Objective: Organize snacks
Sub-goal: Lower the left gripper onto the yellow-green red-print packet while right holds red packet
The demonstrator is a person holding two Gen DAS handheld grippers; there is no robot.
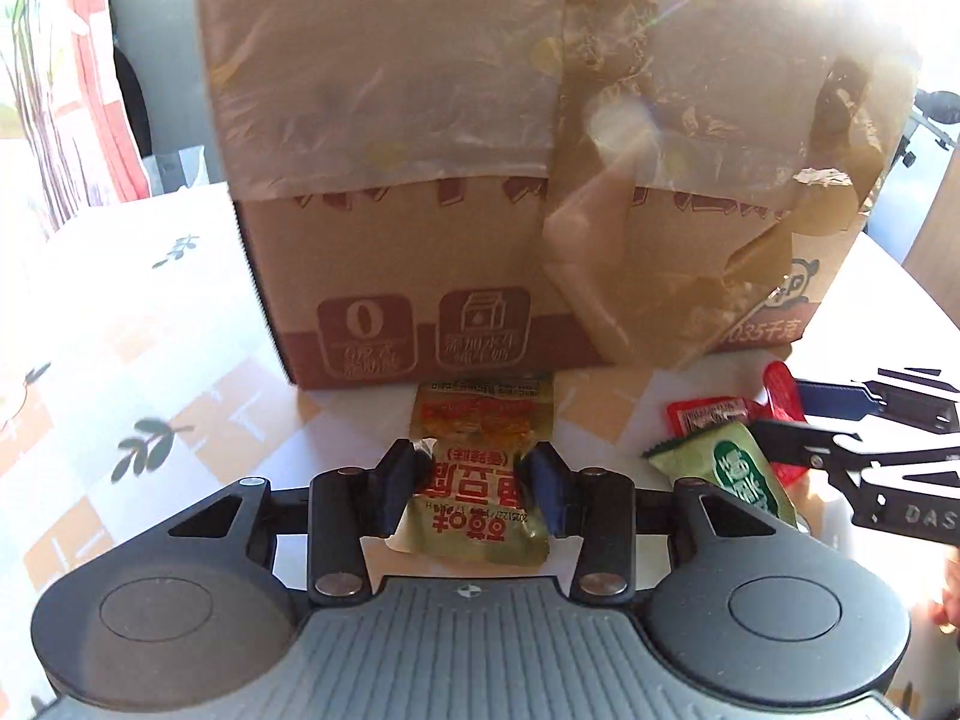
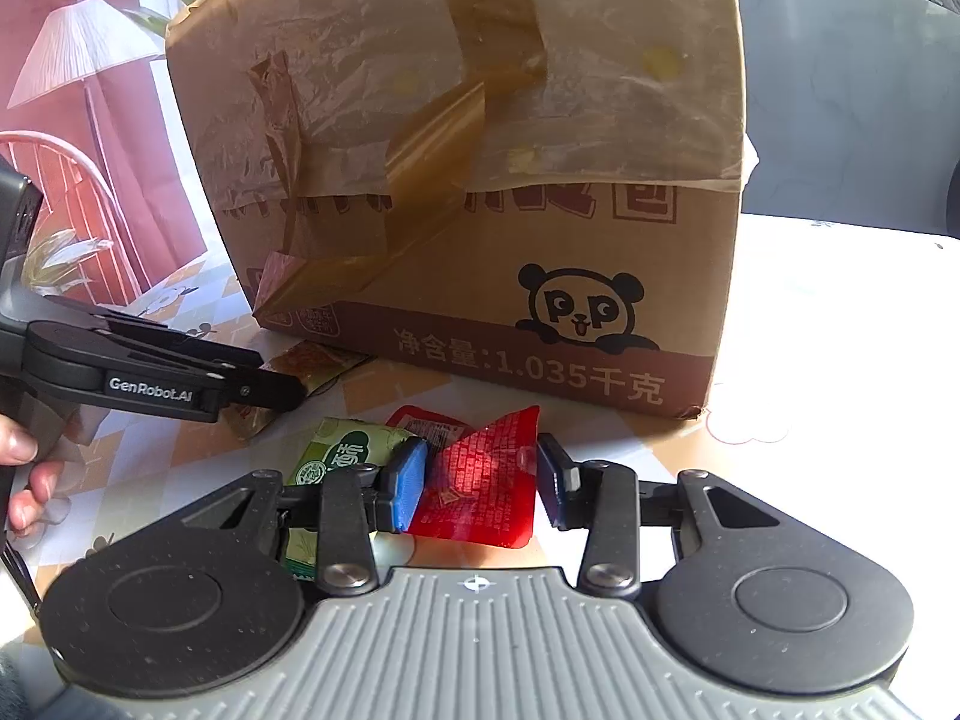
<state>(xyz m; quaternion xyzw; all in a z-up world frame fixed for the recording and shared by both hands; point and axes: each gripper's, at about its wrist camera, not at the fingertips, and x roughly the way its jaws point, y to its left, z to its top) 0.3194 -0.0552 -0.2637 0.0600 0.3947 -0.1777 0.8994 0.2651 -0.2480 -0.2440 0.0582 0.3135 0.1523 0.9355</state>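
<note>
A yellow snack packet [image 1: 480,480] with red print lies on the tablecloth just in front of the cardboard box. My left gripper [image 1: 474,468] is shut on it, and the packet's edges crumple against both pads. In the right wrist view the same left gripper [image 2: 270,381] comes in from the left over the yellow packet [image 2: 312,360]. My right gripper [image 2: 483,474] is shut on a red snack packet [image 2: 480,480], which is folded up between the pads. A green packet [image 2: 342,450] lies beside its left finger. The left wrist view shows the green packet [image 1: 738,474], the red packet [image 1: 708,414] and the right gripper [image 1: 798,414] at the right.
A tall cardboard box [image 2: 480,240] with torn tape and a panda logo stands right behind the packets, its top out of frame. The tablecloth [image 1: 150,330] has orange squares and leaf prints. A person's hand [image 2: 30,468] holds the left gripper. A chair [image 2: 60,180] stands beyond the table's left.
</note>
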